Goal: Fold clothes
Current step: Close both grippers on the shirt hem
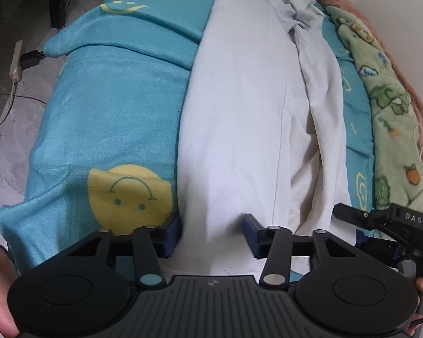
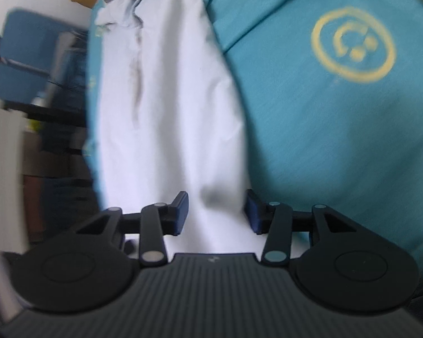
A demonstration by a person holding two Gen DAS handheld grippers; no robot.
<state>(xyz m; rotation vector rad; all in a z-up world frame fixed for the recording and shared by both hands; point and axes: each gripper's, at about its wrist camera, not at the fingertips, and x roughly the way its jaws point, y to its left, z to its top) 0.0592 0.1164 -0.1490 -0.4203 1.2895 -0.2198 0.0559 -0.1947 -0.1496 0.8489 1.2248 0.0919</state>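
From my left camera I see a teal blanket (image 1: 112, 107) printed with yellow smiley faces, one solid face (image 1: 129, 194) at about seven o'clock and an outlined one (image 1: 124, 7) toward eleven. At three o'clock lies a green fleece blanket with cartoon prints (image 1: 392, 118), a pink fuzzy throw (image 1: 380, 36) along its far edge. At nine o'clock, a beige power strip (image 1: 16, 62) with a black plug (image 1: 31, 59) sits on the floor. My right camera shows a blue chair (image 2: 33, 53) at ten o'clock, blurred.
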